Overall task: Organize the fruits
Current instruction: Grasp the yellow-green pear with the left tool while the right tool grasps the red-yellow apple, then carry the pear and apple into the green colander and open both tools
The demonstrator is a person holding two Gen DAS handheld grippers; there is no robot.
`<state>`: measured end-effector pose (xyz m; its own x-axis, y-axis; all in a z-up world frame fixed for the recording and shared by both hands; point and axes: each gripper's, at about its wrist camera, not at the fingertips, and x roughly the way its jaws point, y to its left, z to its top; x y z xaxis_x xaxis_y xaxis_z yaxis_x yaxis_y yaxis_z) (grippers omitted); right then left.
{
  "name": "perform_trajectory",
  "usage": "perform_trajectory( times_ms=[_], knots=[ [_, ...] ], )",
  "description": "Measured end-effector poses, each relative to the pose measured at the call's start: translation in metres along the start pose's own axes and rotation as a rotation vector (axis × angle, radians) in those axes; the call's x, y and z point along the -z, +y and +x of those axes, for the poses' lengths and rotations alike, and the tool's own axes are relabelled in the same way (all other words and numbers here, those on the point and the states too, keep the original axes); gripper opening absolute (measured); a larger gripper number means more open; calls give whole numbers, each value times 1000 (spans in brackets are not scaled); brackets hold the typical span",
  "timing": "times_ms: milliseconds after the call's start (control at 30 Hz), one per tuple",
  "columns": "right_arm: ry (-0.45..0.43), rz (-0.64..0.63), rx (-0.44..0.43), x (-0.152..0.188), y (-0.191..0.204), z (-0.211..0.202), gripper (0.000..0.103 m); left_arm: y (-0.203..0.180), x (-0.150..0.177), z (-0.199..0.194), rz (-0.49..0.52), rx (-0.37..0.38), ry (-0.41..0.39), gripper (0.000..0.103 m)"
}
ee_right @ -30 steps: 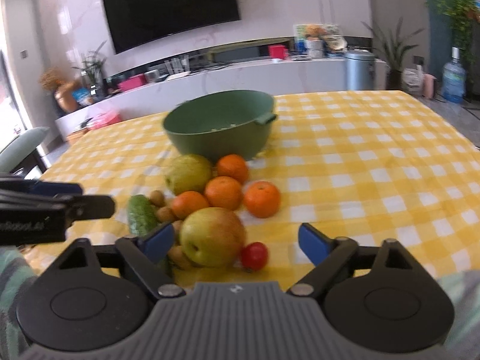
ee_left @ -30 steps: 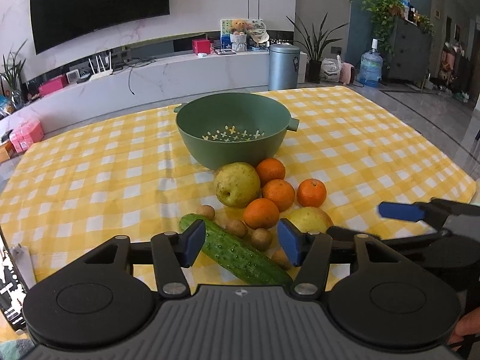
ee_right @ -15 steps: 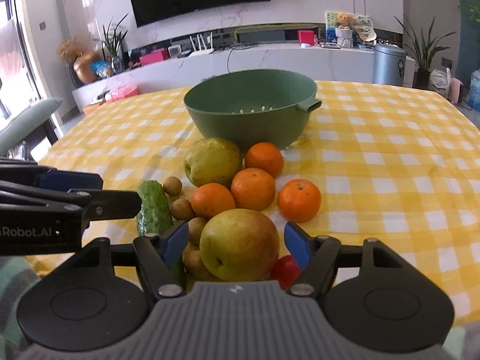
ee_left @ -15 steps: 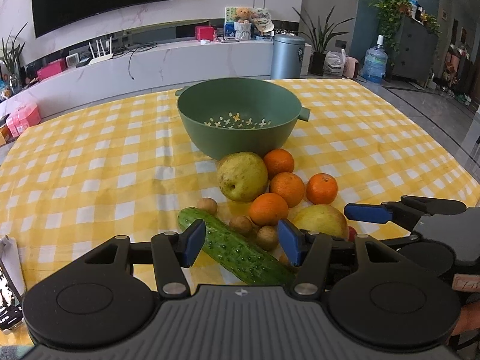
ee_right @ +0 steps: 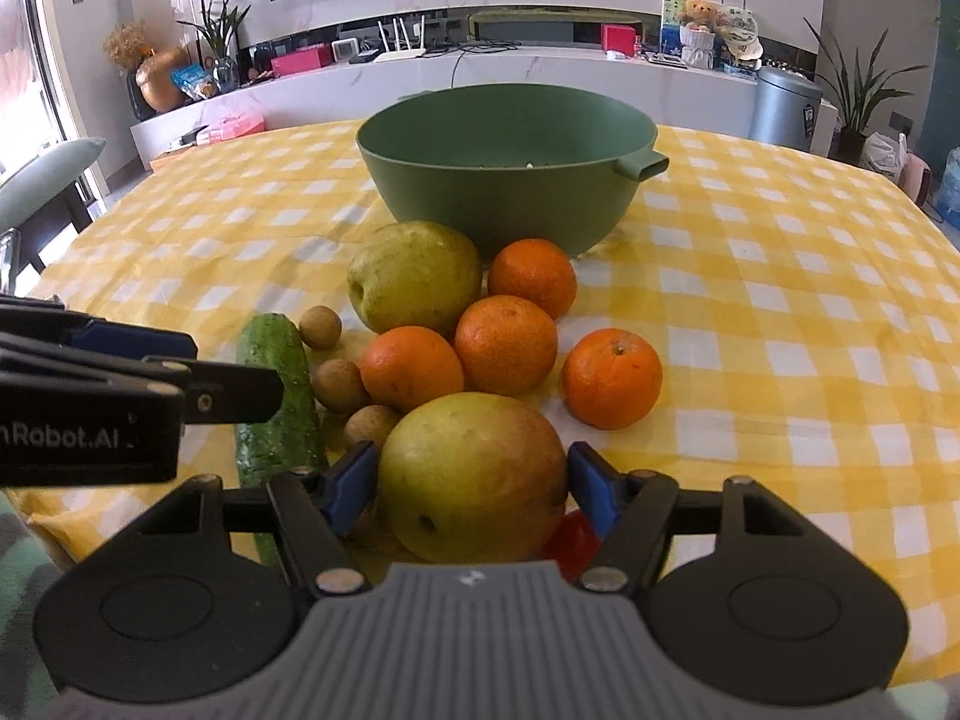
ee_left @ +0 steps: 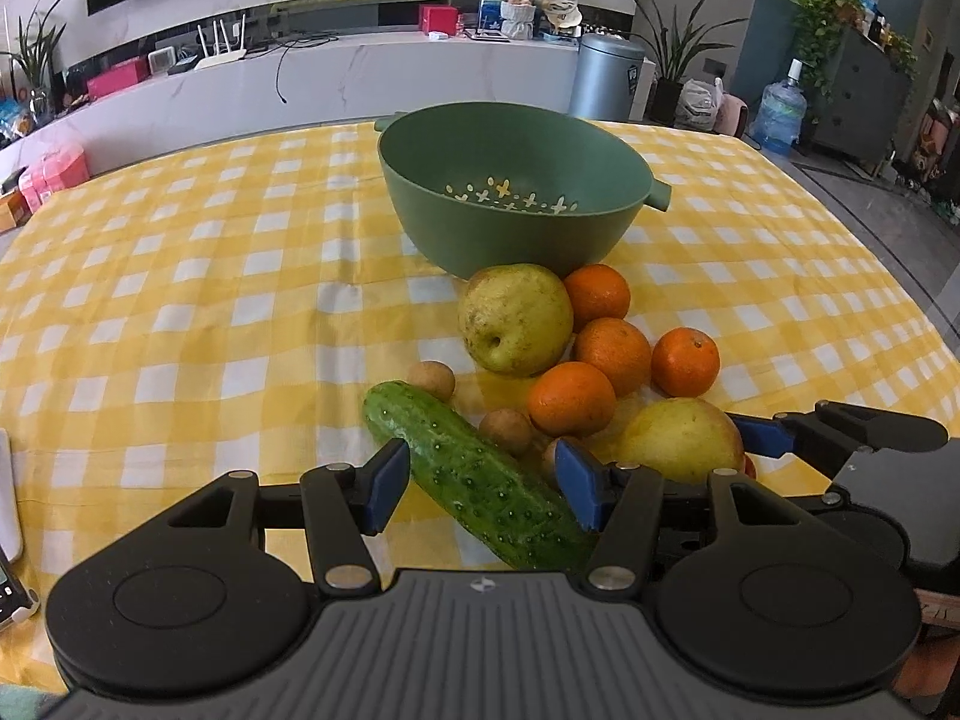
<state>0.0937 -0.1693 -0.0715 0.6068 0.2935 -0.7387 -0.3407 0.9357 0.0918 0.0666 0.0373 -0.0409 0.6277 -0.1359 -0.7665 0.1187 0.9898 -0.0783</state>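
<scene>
A green colander bowl [ee_left: 516, 192] [ee_right: 504, 174] stands on the yellow checked cloth. In front of it lie a pear [ee_left: 515, 318] [ee_right: 414, 276], several oranges [ee_left: 612, 345] [ee_right: 505, 343], small brown longans [ee_left: 432, 380] [ee_right: 339, 384], a cucumber [ee_left: 480, 474] [ee_right: 273, 402] and a second pear [ee_left: 681, 441] [ee_right: 474, 486]. My left gripper [ee_left: 483, 492] is open with its fingers either side of the cucumber. My right gripper [ee_right: 471, 489] has its pads close against both sides of the second pear. A red tomato [ee_right: 570, 540] peeks out beside that pear.
The table's near edge lies just below both grippers. Behind the table are a white TV counter [ee_left: 300, 78], a grey bin [ee_left: 609, 75] and plants [ee_right: 858, 90]. A chair [ee_right: 42, 180] stands at the left.
Both grippers have moved forward and lower toward the fruit pile. The right gripper's fingers have closed in around the near pear. The left gripper's fingers now straddle the cucumber.
</scene>
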Motion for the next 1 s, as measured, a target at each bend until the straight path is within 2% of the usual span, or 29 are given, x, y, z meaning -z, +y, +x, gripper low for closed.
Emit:
perform_trajectory(
  times_ms=[300, 533, 567, 667, 733, 833, 1000],
  knots=[
    [-22, 8, -14, 1, -2, -4, 63, -2, -3, 1, 11, 21, -12, 66],
    [-133, 63, -23, -4, -12, -24, 63, 0, -25, 7, 15, 68, -22, 66],
    [-149, 77, -20, -6, -15, -27, 63, 0, -30, 9, 19, 79, -22, 69],
    [-200, 107, 1, -12, -24, -33, 63, 1, -45, 22, 35, 142, 1, 76],
    [-225, 124, 6, -18, -31, -36, 63, 3, -56, 34, 37, 176, 25, 76],
    [-244, 147, 6, -29, -42, -36, 63, 6, -67, 49, 55, 161, 36, 79],
    [-271, 156, 26, -49, -58, -27, 63, 9, -74, 71, 106, 190, 63, 80]
  ],
)
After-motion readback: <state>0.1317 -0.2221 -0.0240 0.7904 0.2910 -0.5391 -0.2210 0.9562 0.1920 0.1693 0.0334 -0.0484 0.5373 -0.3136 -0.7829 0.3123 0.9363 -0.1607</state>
